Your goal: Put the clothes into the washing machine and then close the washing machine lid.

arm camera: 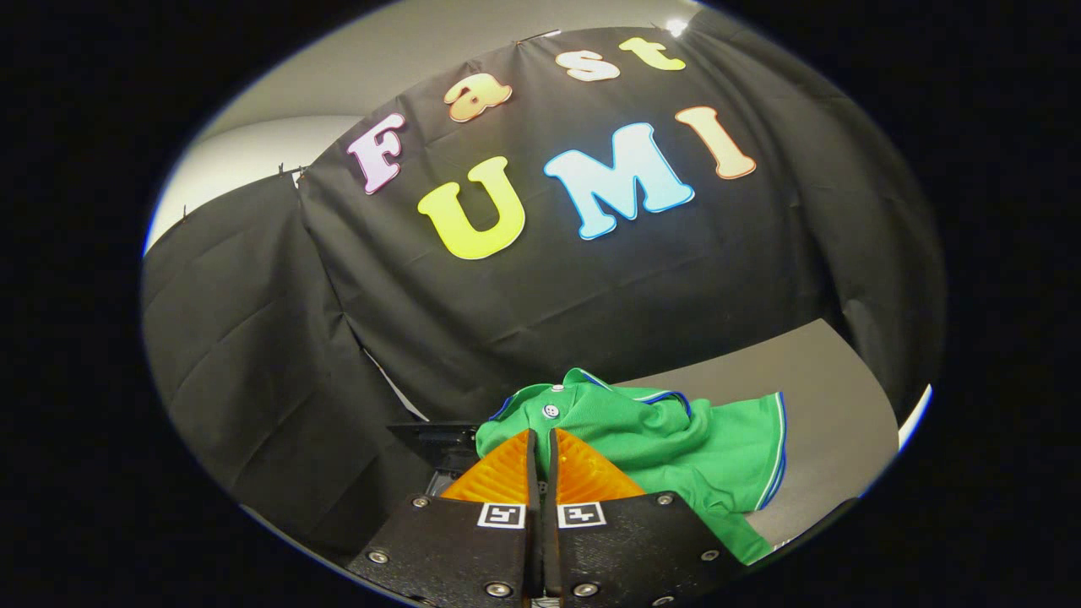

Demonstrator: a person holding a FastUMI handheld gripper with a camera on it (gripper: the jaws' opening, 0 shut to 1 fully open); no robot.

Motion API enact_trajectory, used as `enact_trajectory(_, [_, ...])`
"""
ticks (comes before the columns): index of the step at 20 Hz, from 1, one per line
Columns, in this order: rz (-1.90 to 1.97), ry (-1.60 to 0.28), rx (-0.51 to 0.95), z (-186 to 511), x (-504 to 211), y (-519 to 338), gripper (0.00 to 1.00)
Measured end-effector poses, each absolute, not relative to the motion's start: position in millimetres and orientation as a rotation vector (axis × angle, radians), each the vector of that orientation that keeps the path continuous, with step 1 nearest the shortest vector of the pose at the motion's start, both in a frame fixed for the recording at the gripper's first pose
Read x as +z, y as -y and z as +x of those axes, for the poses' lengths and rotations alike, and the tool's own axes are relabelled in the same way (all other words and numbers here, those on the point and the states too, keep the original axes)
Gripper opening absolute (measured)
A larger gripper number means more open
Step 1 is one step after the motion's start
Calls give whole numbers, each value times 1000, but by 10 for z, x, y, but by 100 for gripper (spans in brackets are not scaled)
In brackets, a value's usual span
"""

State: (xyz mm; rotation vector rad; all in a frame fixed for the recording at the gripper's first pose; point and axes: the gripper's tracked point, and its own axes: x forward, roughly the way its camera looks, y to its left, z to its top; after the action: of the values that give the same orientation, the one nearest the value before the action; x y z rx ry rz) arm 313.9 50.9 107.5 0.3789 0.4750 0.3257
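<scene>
1. Clearly at the first step: clothes not yet in the washing machine, lid step not yet due.
2. Green shirt (676, 439), a polo-style piece with a buttoned collar and pale-and-blue edging, lying crumpled on the grey surface (836, 397), just ahead of and to the right of the gripper (541, 439).
3. Jaws drawn almost fully together, only a thin slit left between the fingers (498, 473).
4. Fingertips sitting right at the collar edge of the shirt, near its button; hard to tell whether a fold of fabric is pinched in the slit or merely lies behind the tips, so no firm claim of a grip.
5. Dark boxy object (439, 439) just left of the fingers, beside the shirt; possibly part of the machine, too little showing to say.
6. Next move, as a judgement: if cloth is caught, lift and carry the shirt toward the machine's opening, watching for trailing sleeves; if not, open the jaws, push over a thicker bunch of fabric, and close again.
7. Risk: a thin pinch at the collar slipping free during the lift.
</scene>
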Motion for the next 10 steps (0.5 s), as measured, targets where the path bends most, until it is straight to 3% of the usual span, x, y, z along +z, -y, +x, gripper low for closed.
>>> enact_trajectory(10, [385, -462, 396, 2946, 1188, -1384, 0])
